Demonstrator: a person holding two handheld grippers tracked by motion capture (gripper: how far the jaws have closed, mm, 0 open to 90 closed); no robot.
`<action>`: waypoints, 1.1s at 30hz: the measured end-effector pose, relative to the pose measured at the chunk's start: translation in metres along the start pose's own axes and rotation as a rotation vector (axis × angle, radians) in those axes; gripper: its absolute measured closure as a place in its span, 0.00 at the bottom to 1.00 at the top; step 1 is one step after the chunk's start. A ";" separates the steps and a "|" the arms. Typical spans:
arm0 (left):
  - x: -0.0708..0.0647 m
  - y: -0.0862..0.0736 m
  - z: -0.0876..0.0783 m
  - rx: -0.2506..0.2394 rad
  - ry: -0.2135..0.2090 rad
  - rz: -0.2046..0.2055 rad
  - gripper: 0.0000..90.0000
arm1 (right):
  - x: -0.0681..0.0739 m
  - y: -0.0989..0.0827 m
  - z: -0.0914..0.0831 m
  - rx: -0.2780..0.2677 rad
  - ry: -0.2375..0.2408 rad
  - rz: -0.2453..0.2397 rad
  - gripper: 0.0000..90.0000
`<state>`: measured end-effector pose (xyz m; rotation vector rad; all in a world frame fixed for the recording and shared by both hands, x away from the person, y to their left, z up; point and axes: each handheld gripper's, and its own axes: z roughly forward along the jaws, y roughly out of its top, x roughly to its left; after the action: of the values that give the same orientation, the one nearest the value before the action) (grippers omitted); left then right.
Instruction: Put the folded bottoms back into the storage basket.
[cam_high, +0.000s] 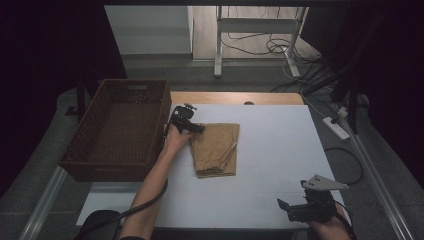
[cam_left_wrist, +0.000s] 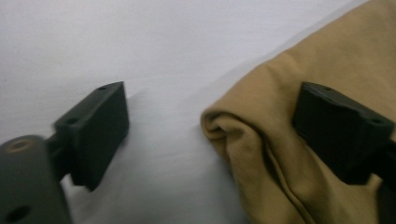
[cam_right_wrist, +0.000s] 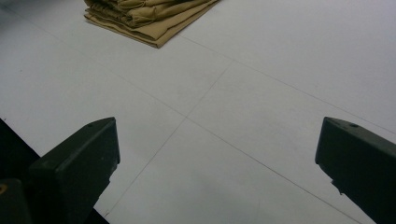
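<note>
Dim lab, white worktable (cam_high: 280, 165), floor cables (cam_high: 270, 47), power strip (cam_high: 336, 127)

Folded tan cloth (cam_high: 216, 149), creased and stacked in layers, lying flat mid-table on the white sheet (cam_high: 270, 165), just right of the wicker basket (cam_high: 120, 130)

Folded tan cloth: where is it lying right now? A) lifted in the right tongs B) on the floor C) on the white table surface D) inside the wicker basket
C: the folded tan cloth lies flat on the white table surface, beside the wicker basket.
</note>
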<state>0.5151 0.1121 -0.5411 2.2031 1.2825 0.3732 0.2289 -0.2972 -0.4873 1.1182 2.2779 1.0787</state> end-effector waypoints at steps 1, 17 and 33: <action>0.000 0.000 0.000 0.000 0.000 0.000 0.23 | 0.000 0.000 0.000 0.001 0.000 0.000 0.01; -0.001 -0.011 -0.005 -0.076 -0.149 0.010 0.83 | 0.000 0.000 0.000 0.004 0.013 0.003 0.01; -0.001 -0.023 -0.004 -0.155 -0.149 0.007 0.83 | -0.002 0.000 -0.004 -0.031 0.028 -0.001 0.01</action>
<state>0.4965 0.1211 -0.5517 2.0643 1.1281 0.2950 0.2273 -0.3006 -0.4851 1.0956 2.2748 1.1327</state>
